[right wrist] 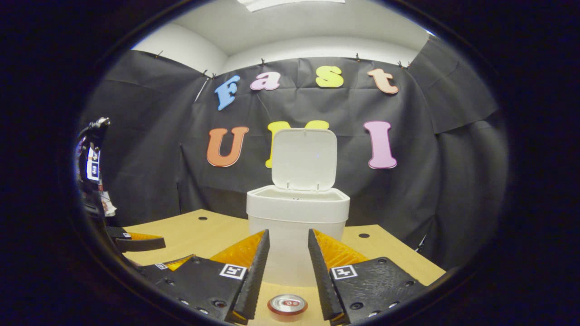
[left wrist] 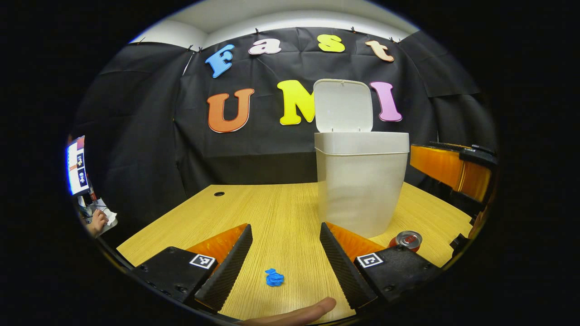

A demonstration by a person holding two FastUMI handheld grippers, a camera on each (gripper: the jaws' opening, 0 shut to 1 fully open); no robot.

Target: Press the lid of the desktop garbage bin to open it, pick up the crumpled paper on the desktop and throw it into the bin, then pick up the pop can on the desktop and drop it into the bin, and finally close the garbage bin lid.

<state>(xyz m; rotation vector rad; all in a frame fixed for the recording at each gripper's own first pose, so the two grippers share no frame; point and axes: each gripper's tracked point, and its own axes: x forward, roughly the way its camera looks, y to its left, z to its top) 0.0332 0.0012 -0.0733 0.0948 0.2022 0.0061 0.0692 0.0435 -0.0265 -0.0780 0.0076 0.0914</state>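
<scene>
- Garbage bin (left wrist: pixel 361 190): standing toward the far edge of the desktop (left wrist: pixel 281 213), its lid (left wrist: pixel 343 105) standing upright and open. Risk: a knock from either gripper is likely tipping the lid shut before anything goes in.
- Crumpled paper (left wrist: pixel 274 277): lying near the desktop's front edge, between the left gripper's (left wrist: pixel 286 265) fingers, which are spread wide and holding nothing. Risk: the wad being small and light, closing fingers may be pushing it off the front edge.
- Pop can (right wrist: pixel 287 304): standing upright near the front edge, just before the bin, between the right gripper's (right wrist: pixel 287 276) wide, empty fingers. Risk: an off-centre squeeze may be toppling and rolling it.
</scene>
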